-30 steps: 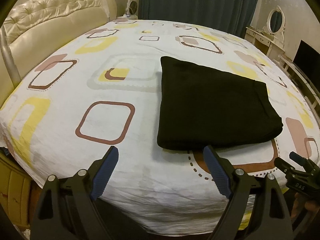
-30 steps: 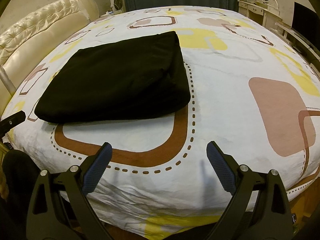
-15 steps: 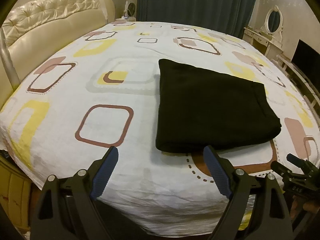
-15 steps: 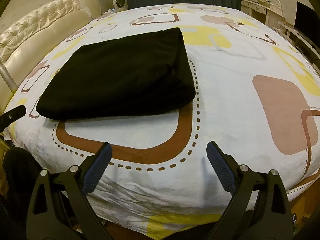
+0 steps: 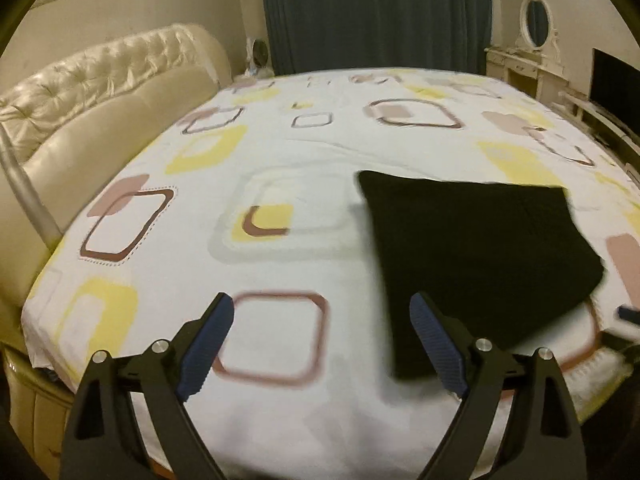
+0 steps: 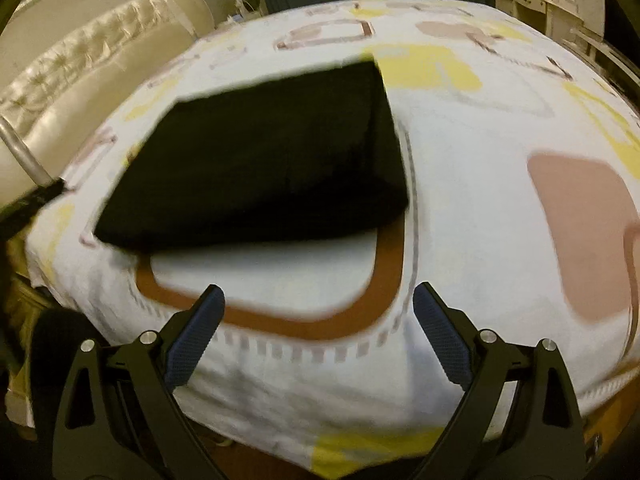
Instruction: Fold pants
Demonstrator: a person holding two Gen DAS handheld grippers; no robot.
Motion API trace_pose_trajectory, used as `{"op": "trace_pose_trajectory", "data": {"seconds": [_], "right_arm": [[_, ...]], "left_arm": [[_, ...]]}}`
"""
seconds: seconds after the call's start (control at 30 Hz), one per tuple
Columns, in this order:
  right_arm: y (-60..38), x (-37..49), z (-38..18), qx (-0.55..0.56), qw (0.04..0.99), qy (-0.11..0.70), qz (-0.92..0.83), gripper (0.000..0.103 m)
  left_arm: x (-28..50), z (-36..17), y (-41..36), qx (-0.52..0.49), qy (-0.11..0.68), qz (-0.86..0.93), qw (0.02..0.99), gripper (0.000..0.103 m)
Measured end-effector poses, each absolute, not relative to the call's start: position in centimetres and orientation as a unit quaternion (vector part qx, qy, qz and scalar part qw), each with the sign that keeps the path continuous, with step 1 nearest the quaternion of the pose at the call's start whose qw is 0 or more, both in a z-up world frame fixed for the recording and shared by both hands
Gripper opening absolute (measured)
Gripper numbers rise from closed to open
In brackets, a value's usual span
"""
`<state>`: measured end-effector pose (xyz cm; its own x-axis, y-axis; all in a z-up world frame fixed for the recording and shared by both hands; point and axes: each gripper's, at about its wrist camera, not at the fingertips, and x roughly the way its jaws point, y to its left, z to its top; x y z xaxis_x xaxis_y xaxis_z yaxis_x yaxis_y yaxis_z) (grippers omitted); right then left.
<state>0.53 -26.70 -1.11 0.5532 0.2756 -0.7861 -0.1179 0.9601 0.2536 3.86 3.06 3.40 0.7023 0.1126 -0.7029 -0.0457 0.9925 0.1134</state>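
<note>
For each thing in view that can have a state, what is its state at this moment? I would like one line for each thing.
pants: folded into a flat black rectangle, lying on the bed, not gripped.
left gripper: open, empty, apart from the pants.
right gripper: open, empty, apart from the pants.
bed sheet: spread over the bed, lightly wrinkled.
curtain: drawn shut.

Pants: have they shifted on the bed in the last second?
No. The pants still overlap the same brown band on the sheet; only the camera moved.
</note>
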Motion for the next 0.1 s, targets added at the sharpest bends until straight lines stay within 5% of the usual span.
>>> {"op": "trace_pose_trajectory", "data": {"seconds": [0.1], "right_arm": [[-28.4,5.8,1.1,0.083,0.89,0.436,0.108,0.096]], "left_arm": [[10.4,2.1,7.8,0.011,0.392,0.074,0.917,0.089]]}}
